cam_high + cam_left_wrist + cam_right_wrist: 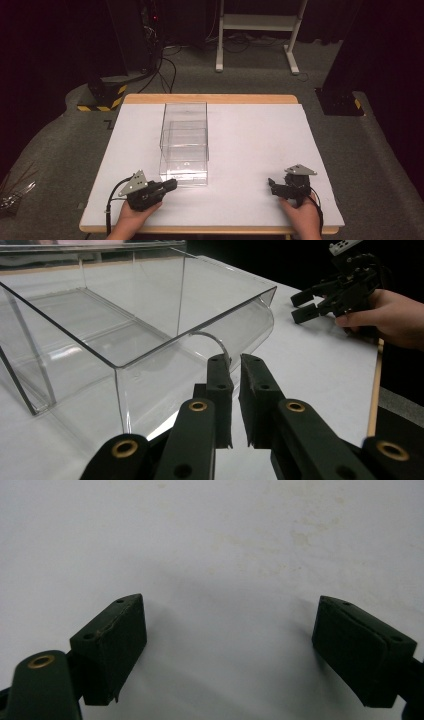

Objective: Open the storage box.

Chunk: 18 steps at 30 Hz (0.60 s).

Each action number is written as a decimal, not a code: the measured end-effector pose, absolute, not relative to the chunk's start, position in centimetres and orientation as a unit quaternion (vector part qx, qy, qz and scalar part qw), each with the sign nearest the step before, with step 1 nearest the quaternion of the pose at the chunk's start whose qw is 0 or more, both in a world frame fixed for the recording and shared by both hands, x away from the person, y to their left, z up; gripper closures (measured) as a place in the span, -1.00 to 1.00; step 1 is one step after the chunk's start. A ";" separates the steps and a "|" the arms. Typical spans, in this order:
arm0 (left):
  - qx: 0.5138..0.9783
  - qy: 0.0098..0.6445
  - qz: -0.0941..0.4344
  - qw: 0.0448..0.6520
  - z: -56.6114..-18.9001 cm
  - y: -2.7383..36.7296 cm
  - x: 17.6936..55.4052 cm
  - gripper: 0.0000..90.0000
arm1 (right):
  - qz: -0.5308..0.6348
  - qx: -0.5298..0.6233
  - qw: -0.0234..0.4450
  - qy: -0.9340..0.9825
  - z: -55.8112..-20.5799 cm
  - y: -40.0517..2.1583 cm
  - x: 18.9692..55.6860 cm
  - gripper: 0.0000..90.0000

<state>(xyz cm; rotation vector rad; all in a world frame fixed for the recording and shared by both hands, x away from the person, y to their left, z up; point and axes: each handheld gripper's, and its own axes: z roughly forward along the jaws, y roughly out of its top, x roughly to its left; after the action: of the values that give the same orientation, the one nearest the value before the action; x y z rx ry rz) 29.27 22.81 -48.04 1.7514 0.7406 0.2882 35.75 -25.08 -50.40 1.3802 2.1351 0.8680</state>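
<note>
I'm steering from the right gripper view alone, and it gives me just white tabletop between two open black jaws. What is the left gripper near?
Observer: A clear rectangular plastic box stands left of centre on the white table sheet. The left gripper points at its near end.
Operator: Is that gripper open like mine?
Observer: No. In the left gripper view its jaws stand almost together with nothing between them, just short of the box's curved front edge.
Operator: Where is my gripper relative to the box?
Observer: The right gripper is well apart from it, near the table's front right, with its jaws aimed leftward toward the box.
</note>
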 end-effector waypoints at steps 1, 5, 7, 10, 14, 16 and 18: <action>0.749 0.313 0.124 0.571 -48.0 22.9 29.1 0.85 | 0.315 0.500 0.226 0.774 -50.4 -25.1 35.7 -0.67; 0.754 0.308 0.117 0.569 -48.1 22.8 28.4 0.85 | 0.316 0.499 0.225 0.775 -50.4 -25.0 35.7 -0.64; 0.756 0.306 0.115 0.568 -48.1 22.8 27.9 0.85 | 0.316 0.499 0.225 0.775 -50.4 -25.0 35.7 -0.64; 0.760 0.302 0.117 0.563 -48.2 22.8 27.6 0.85 | 0.316 0.498 0.225 0.776 -50.4 -25.0 35.7 -0.64; 0.755 0.307 0.114 0.568 -48.3 23.1 27.4 0.83 | 0.316 0.498 0.224 0.776 -50.4 -25.0 35.7 -0.64; 0.747 0.309 0.116 0.577 -48.0 23.5 27.1 0.72 | 0.316 0.499 0.224 0.775 -50.4 -25.0 35.7 -0.64; 0.745 0.308 0.120 0.580 -47.7 23.8 26.9 0.68 | 0.316 0.499 0.224 0.775 -50.4 -25.0 35.7 -0.64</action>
<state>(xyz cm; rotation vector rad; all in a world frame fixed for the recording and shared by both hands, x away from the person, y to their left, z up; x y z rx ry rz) 26.86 23.76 -47.74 1.7405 0.7207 0.2813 35.69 -25.05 -50.37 1.3761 2.1398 0.8724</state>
